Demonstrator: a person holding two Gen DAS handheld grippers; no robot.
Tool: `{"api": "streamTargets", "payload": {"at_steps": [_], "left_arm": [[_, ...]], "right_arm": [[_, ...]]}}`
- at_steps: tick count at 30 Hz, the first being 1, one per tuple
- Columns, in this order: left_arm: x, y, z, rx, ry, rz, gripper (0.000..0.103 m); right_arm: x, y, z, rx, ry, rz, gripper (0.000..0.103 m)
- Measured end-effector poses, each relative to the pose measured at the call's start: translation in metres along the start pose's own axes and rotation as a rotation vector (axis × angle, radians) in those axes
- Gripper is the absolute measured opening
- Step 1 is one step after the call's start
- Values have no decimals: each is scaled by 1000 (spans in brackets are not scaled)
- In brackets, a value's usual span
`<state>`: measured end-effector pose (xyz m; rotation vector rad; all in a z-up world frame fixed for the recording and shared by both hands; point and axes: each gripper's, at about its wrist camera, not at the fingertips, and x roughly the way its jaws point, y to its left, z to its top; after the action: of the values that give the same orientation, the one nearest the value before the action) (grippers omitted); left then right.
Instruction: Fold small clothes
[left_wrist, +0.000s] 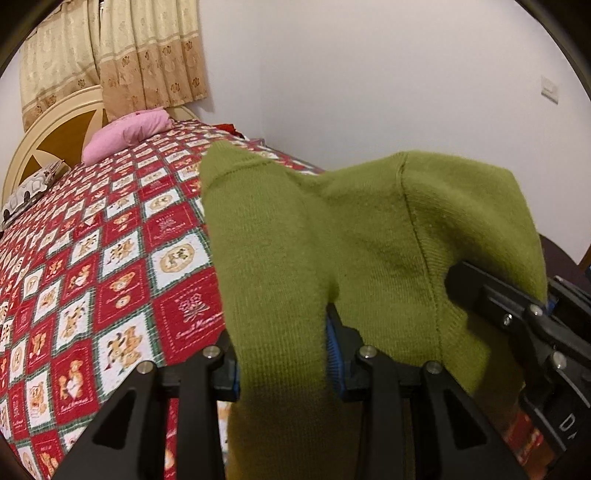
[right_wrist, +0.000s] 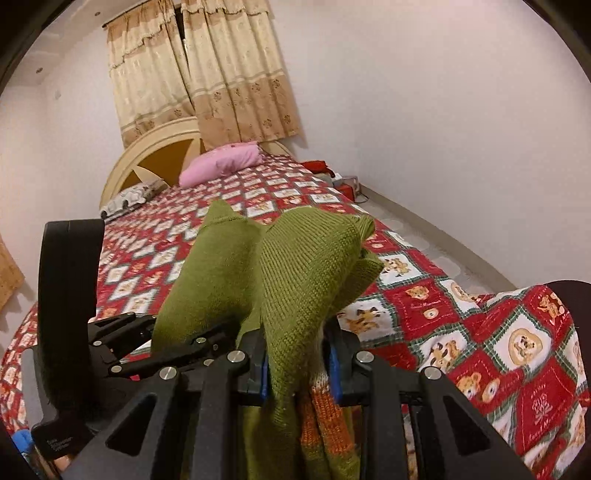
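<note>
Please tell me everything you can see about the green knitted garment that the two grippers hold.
The green knitted garment is olive, soft and fuzzy, with fine ribs and a visible seam; an orange knitted part shows at its lower edge. It is bunched and lifted above the red patterned bedspread. The left gripper and the right gripper each pinch a fold of it, and the cloth drapes over their fingers.

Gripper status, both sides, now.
Left gripper: shut on the green knit garment.
Right gripper: shut on the same green knit garment, beside the left one.
</note>
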<state>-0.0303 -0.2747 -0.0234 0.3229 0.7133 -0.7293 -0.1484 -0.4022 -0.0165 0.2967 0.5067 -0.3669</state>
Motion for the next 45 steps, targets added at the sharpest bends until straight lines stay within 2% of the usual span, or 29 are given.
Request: {"api": "streamTargets", "payload": {"at_steps": [10, 15, 16, 17, 19, 21, 22, 23, 28, 31, 32, 33, 34, 36, 37, 38, 40, 42, 44, 45], "left_arm": [[29, -4, -1, -20, 50, 40, 41], [34, 13, -3, -113, 92, -23, 53], [36, 19, -3, -148, 114, -51, 59], [38, 25, -3, -178, 134, -72, 67], [43, 40, -2, -250, 187, -137, 74], [49, 51, 0, -299, 230, -219, 76], [52, 54, 4, -311, 253, -248, 78], [56, 55, 7, -308, 267, -256, 82], [83, 59, 30, -306, 325, -307, 83], [105, 67, 39, -339, 384, -364, 83], [110, 71, 41, -355, 383, -371, 83], [112, 75, 43, -369, 374, -376, 83], [115, 77, 47, -372, 364, -367, 80], [115, 72, 52, -329, 333, -328, 64], [110, 65, 55, -283, 289, -307, 54], [106, 61, 56, -261, 254, -291, 48], [102, 58, 58, -240, 207, -229, 47], [108, 55, 56, -253, 215, -184, 50], [116, 53, 55, -256, 230, -157, 61], [116, 54, 55, -250, 231, -148, 63]], "right_arm": [[64, -38, -8, -2, 124, -62, 24], [77, -51, -11, 35, 180, -46, 26], [78, -54, -11, 45, 193, -34, 27], [80, -57, -10, 51, 207, -28, 29], [81, -61, -11, 64, 227, -25, 42], [80, -68, -10, 91, 243, -15, 65], [81, -76, -8, 126, 256, 12, 67], [83, -78, -7, 147, 263, 32, 67], [114, -111, 1, 337, 356, 177, 67], [133, -115, 4, 364, 391, 224, 67], [137, -112, 8, 348, 390, 238, 65], [140, -110, 11, 330, 392, 246, 47], [144, -102, 15, 289, 399, 249, 41], [144, -91, 23, 231, 386, 235, 29], [139, -80, 29, 168, 356, 223, 29], [135, -72, 33, 110, 323, 212, 28], [126, -58, 41, 12, 246, 182, 28], [136, -58, 40, -4, 252, 135, 28], [158, -66, 27, -19, 296, 66, 29], [160, -71, 25, 4, 294, 74, 33]]}}
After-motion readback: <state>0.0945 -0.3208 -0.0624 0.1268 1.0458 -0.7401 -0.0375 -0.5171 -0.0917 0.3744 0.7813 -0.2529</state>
